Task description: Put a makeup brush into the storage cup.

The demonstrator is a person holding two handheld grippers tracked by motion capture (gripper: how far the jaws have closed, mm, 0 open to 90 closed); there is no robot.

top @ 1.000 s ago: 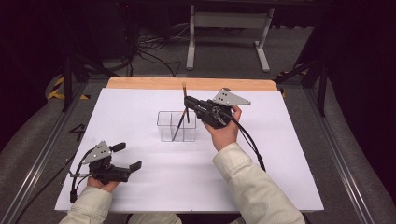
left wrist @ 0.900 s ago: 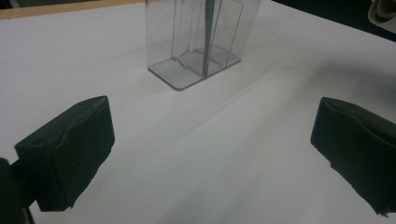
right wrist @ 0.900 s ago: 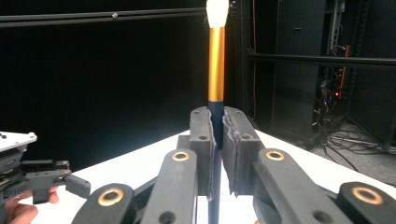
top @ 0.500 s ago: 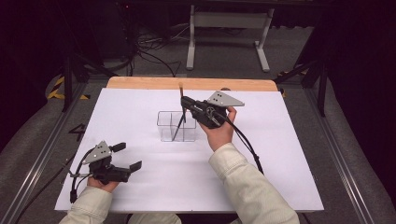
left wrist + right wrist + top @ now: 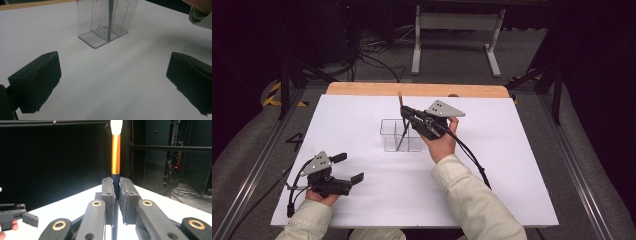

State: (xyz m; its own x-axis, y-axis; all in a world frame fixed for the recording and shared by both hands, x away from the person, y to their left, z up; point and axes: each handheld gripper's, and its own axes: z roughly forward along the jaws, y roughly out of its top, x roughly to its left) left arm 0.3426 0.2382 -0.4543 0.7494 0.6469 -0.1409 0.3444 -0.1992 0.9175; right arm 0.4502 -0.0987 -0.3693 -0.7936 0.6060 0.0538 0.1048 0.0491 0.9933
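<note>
Brush [image 5: 115, 150] tip sat inside the clear holder [image 5: 388, 135] mid-counter, right tool [image 5: 408, 116] clamped on its handle, unreleased; left tool [image 5: 348, 169] gaped empty.

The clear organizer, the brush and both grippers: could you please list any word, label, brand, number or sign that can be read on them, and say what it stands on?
None: no readable text anywhere.
Organizer: plain clear plastic, no label.
Brush: gold ferrule and dark handle, no print.
Right gripper: brass rivets, no marking.
Left gripper: grey plate with holes, no lettering.
Floor: a dark mark beside the table, too small to read.
</note>
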